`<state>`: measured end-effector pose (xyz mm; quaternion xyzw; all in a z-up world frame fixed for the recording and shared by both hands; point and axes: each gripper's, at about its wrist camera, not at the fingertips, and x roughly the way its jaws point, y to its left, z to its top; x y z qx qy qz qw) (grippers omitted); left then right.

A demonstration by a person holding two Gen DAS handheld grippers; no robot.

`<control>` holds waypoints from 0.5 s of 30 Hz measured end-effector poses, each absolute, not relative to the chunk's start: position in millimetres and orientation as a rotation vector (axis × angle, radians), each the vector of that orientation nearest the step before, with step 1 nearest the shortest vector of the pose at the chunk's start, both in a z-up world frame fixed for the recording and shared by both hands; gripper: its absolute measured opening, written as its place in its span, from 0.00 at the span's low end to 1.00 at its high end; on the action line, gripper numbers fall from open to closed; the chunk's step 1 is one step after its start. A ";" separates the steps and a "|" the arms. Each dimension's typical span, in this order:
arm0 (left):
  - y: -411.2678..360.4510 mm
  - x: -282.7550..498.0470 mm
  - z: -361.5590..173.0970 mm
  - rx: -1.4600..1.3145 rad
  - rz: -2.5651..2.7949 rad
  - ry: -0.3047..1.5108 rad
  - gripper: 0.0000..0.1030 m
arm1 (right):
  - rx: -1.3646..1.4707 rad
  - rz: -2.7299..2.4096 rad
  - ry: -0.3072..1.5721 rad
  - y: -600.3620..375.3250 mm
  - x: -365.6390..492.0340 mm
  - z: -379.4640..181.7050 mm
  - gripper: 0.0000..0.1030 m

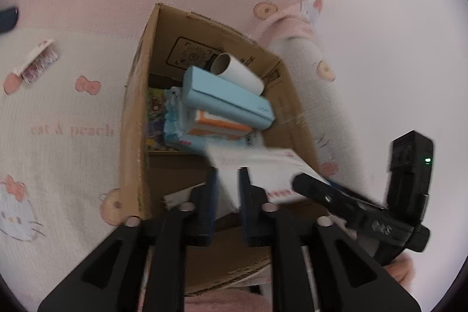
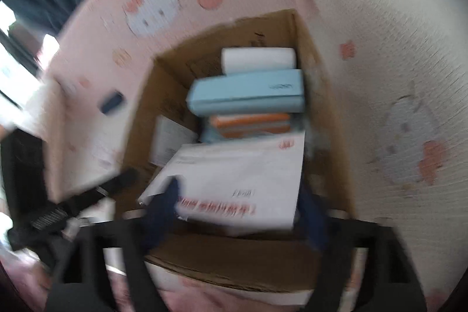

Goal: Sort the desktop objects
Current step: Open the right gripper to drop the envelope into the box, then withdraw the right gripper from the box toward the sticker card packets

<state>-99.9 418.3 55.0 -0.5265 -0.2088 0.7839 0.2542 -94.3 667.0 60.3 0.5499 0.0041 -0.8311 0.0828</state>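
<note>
Envelope (image 2: 242,180) is lying flat over the near end of the cardboard box (image 1: 137,119), resting on the stacked items so it is joining the sorted pile. Both grippers are hanging over it: the right gripper (image 2: 239,209) is standing wide apart either side of it, the left gripper (image 1: 228,189) part-open around its edge, neither pressing.

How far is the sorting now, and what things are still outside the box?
Done: the cardboard box already holds a light blue case, a white roll and an orange box. In hand: a white envelope lies over the opening, between the open right hand-held gripper. Left: a small packet and a dark object remain on the cloth.
</note>
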 end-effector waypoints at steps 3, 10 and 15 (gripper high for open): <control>413.6 -100.5 53.4 -1.451 2.098 -0.595 0.58 | 1.684 -2.498 0.112 670.6 -88.3 61.7 0.86; 409.4 -100.2 58.4 -1.461 2.054 -0.622 0.61 | 1.711 -2.500 -0.092 693.2 -89.7 72.4 0.87; 403.0 -96.3 65.1 -1.441 2.051 -0.625 0.61 | 1.684 -2.540 -0.113 682.0 -90.8 90.6 0.87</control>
